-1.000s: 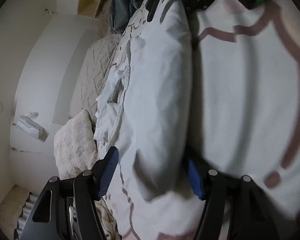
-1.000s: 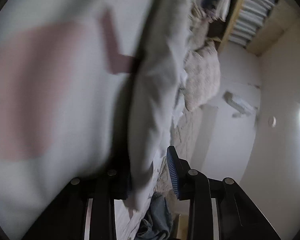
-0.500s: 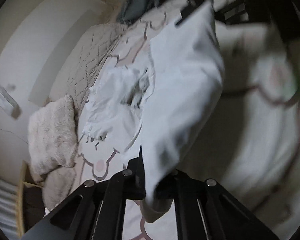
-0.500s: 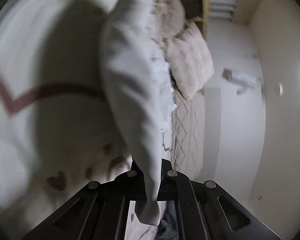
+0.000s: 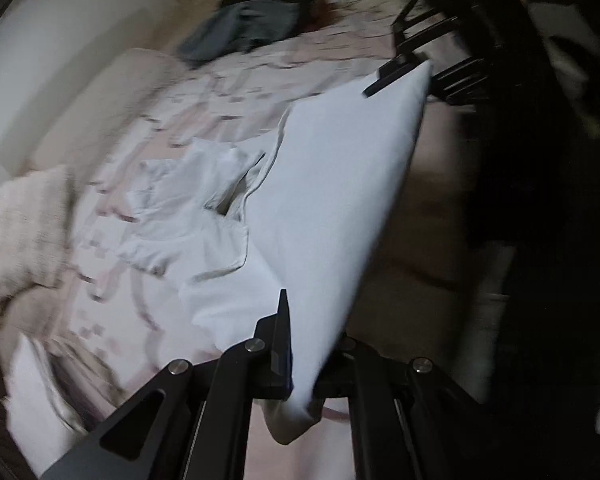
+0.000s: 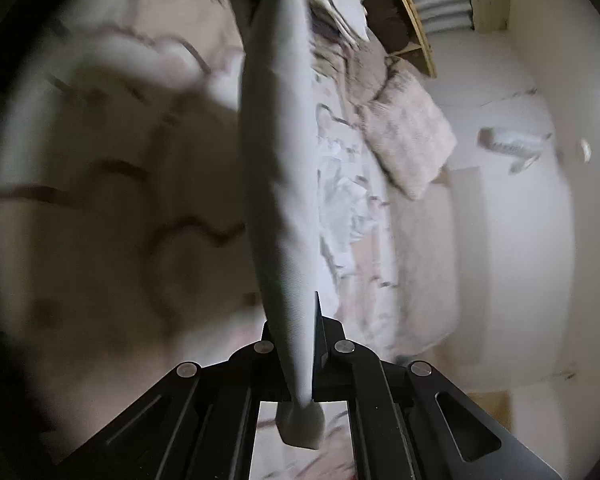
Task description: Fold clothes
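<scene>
Your left gripper [image 5: 300, 364] is clenched on one corner of the white garment [image 5: 332, 184], and your right gripper [image 6: 296, 360] is clamped on the opposite corner, so the cloth stretches taut between them above the patterned bedspread [image 5: 228, 92]. Ahead of your left gripper, the right gripper [image 5: 404, 76] shows at the cloth's far end. Left of the cloth a crumpled white garment [image 5: 180, 200] lies on the bedspread, with a fuzzy pillow [image 5: 24, 224] beyond it.

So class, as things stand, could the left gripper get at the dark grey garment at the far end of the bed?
Probably not yet. The left gripper is shut on the white cloth, stretched to the right gripper; the dark grey garment lies well beyond.
</scene>
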The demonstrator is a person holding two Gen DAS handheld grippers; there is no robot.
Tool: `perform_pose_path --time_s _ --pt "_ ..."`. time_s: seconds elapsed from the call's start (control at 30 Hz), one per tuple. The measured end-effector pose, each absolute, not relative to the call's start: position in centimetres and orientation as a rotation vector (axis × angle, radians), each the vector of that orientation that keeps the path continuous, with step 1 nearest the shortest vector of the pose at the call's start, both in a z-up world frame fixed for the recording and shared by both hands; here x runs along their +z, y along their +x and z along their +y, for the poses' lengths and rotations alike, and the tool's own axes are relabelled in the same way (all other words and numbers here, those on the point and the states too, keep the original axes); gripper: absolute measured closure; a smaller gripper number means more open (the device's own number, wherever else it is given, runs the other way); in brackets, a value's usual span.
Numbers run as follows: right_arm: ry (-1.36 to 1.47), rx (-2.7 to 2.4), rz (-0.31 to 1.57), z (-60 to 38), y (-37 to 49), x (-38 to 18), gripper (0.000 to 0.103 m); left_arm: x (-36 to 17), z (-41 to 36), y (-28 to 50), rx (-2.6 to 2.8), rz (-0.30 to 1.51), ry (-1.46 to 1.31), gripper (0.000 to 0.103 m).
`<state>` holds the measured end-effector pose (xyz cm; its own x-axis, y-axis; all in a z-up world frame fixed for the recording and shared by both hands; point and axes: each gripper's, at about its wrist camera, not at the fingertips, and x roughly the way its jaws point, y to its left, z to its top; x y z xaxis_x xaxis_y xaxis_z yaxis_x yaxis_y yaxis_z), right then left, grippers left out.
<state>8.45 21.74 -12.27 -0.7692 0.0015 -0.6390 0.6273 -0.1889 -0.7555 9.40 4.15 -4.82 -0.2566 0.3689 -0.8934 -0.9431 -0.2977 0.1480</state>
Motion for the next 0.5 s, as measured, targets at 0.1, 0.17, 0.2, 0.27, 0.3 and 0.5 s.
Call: perform_pose_path --time_s 0.1,0.17,0.2,0.27,0.3,0.5 --pt "0.895 -1.912 1.496 21.5 13.3 -10.4 0.101 -4.2 3.8 11.9 1.663 0.797 -1.067 0.096" --pt "1.019 -1.846 1.361 21.4 15.1 -9.8 0.101 -5.2 4.0 11.7 1.658 0.756 -1.146 0.096" --pt "1.068 -1.819 1.308 21.4 15.2 -9.9 0.101 -5.9 4.3 11.1 1.662 0.758 -1.171 0.096" --pt "1.141 -1.803 1.223 21.7 14.0 -10.0 0.101 -6.9 4.9 9.3 1.661 0.765 -1.204 0.096" --pt "1.159 -1.807 1.199 21.8 12.9 -9.9 0.101 -7.1 5.1 8.1 1.658 0.768 -1.214 0.096" --pt "1.299 -1.774 1.016 23.3 0.7 -8.3 0.101 -7.5 6.5 -0.2 1.655 0.817 -1.242 0.096"
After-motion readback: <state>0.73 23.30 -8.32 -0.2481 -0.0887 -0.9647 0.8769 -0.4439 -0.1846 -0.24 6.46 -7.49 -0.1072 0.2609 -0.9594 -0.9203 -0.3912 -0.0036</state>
